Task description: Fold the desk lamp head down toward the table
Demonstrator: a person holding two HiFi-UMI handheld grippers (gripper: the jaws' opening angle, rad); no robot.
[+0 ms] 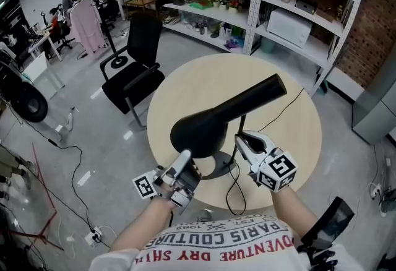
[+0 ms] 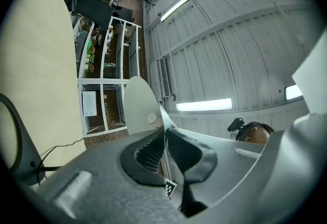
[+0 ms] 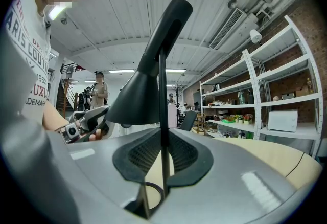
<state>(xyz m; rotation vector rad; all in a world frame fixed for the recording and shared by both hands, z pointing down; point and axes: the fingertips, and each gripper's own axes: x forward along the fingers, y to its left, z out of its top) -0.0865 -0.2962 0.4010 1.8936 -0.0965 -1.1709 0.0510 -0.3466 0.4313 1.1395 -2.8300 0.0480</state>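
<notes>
A black desk lamp stands on the round pale table (image 1: 185, 87). Its cone head (image 1: 201, 130) points toward me, and its long neck rises to the upper right. My left gripper (image 1: 187, 157) is shut on the near rim of the head. In the left gripper view the thin rim runs between the pads (image 2: 153, 154), with the shade's white inside (image 2: 138, 103) beyond. My right gripper (image 1: 240, 140) is shut on the thin upright stem (image 3: 162, 90) just above the ring base (image 1: 218, 169). The right gripper view shows the head (image 3: 140, 100) up left of the stem.
The lamp's cord (image 1: 232, 192) loops over the table's near edge. A black office chair (image 1: 133, 72) stands left of the table, and white shelves (image 1: 278, 10) with goods are behind it. Cables lie on the floor at the left.
</notes>
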